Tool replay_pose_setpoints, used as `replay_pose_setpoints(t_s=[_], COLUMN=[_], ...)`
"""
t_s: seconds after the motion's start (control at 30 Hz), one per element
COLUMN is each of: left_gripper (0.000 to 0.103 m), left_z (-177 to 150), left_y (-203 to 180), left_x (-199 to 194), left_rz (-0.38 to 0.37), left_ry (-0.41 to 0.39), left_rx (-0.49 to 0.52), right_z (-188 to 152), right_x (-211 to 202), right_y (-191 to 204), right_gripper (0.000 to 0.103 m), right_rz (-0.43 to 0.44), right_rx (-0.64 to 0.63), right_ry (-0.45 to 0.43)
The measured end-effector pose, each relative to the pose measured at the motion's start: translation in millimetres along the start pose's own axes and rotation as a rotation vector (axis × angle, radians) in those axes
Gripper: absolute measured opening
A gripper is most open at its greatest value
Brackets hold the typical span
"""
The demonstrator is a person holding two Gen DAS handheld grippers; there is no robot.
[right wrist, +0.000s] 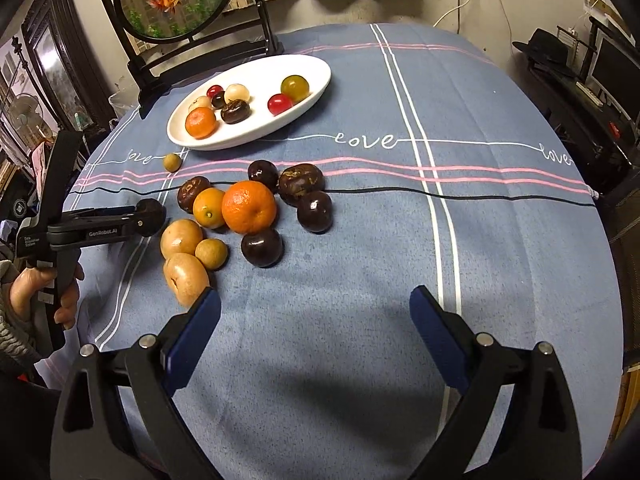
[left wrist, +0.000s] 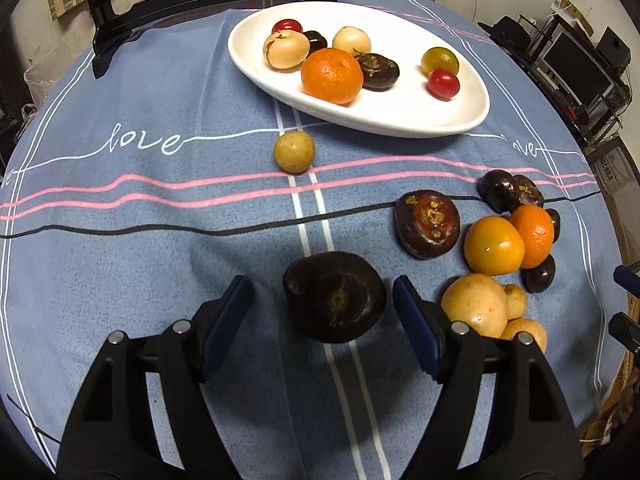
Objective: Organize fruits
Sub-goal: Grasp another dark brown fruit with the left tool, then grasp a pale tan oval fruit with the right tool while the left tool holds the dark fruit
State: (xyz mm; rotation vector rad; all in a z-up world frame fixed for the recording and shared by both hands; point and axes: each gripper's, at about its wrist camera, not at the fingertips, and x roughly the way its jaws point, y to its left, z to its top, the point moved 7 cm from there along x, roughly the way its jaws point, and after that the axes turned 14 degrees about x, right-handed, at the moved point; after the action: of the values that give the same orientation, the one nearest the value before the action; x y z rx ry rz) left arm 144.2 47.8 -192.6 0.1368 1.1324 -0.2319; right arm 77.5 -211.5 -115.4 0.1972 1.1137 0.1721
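A dark water chestnut (left wrist: 334,298) lies on the blue tablecloth between the fingers of my left gripper (left wrist: 322,310), which is open around it; the right pad is nearly against it and the left pad stands apart. A white oval plate (left wrist: 380,128) farther back holds a mandarin (left wrist: 332,76) and several small fruits. A loose pile of fruit (right wrist: 249,206) lies in front of the plate (right wrist: 240,142), with a lone longan (right wrist: 172,162) to its left. My right gripper (right wrist: 316,312) is open over bare cloth, just right of a tan fruit (right wrist: 186,278).
A round fish-picture screen on a black stand (right wrist: 176,0) stands behind the plate. A person's hand (right wrist: 40,284) holds the left gripper's handle at the table's left edge. Dark shelves with electronics (right wrist: 600,80) stand to the right of the table.
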Motion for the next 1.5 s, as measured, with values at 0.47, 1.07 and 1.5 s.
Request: replay_pose_setpoints(t_s=[0.47, 1.07, 1.5], left_gripper=[0.049, 0.049, 0.049], left_z=[-5.8, -107.2, -129.2], left_y=[5.5, 42.1, 49.5], left_x=[-15.3, -89.0, -111.3], left_rz=[-0.045, 0.011, 0.045], left_ry=[-0.052, -0.055, -0.061], left_rx=[-0.013, -0.137, -0.153], right_z=[0.5, -32.3, -35.7], right_x=[3.2, 52.0, 69.9], right_y=[11.6, 93.4, 93.0], right_gripper=[0.095, 0.095, 0.058], right_rz=[0.012, 0.148, 0.153], right_rx=[-0.027, -0.18, -0.127], right_ry=[0.016, 0.152, 0.18])
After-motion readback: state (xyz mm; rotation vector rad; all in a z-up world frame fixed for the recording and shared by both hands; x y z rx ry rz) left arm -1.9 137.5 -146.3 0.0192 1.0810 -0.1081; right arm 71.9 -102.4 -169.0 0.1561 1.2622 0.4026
